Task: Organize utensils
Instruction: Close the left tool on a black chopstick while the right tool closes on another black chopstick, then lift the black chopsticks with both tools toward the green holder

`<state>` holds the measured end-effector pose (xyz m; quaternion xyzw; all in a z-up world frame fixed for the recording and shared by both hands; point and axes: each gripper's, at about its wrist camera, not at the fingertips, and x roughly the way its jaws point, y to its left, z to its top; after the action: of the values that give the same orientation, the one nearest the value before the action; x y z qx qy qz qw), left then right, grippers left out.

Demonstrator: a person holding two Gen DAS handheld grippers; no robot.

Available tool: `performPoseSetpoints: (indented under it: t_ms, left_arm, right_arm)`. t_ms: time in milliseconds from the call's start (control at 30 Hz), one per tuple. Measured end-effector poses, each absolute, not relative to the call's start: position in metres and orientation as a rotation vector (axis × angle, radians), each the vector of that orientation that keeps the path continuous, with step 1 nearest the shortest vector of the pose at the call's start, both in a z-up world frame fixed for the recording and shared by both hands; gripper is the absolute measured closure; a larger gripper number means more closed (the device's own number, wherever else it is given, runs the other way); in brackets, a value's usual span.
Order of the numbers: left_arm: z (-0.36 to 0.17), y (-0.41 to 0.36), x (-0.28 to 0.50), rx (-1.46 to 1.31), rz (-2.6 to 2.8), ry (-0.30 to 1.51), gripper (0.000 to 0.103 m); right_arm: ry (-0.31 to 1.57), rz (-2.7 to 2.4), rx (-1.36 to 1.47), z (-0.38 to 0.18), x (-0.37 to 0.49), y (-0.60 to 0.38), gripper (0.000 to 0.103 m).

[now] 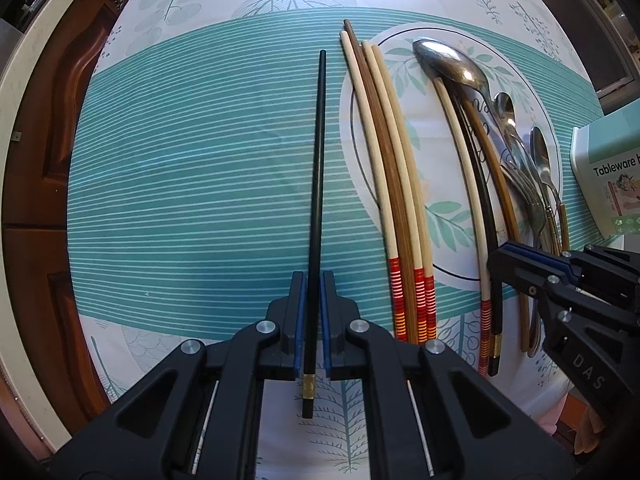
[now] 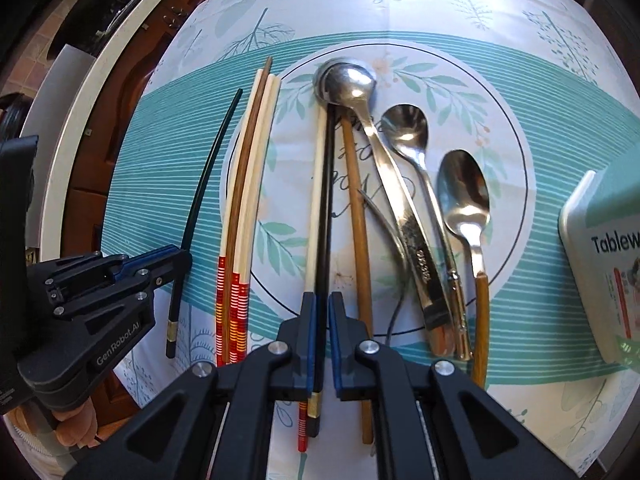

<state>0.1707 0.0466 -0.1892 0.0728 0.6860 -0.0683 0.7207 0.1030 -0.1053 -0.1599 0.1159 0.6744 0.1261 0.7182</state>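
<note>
The light, stiff, slippery black lacquered chopstick point(image 1: 316, 208) is gripped near its gold-banded 6 o'clock end by the left tongs point(image 1: 313, 304), while its twin point(image 2: 325, 216) is clamped by the right tongs point(image 2: 322, 320).

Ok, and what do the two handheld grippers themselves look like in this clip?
Both are matte black plastic with angular linkage arms, silver round pivot bolts and blue pads lining the fingers. The left gripper carries white "GenRobot.AI" lettering on its side; the right gripper shows "DAS" on its body. No cables or sleeves are visible.

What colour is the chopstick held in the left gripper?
Black, with a gold band near its thick end; the chopstick shows best in the left wrist view.
</note>
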Motion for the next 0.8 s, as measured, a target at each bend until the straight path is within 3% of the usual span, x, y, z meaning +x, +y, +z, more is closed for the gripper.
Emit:
performPoseSetpoints:
  t_ms: [800]
  left_arm:
    - [-0.189,0.055,0.175,0.158,-0.159,1.562,0.098]
  right_arm:
    - [1.482,0.209,-0.138,-0.156,0.103,-0.055,0.089]
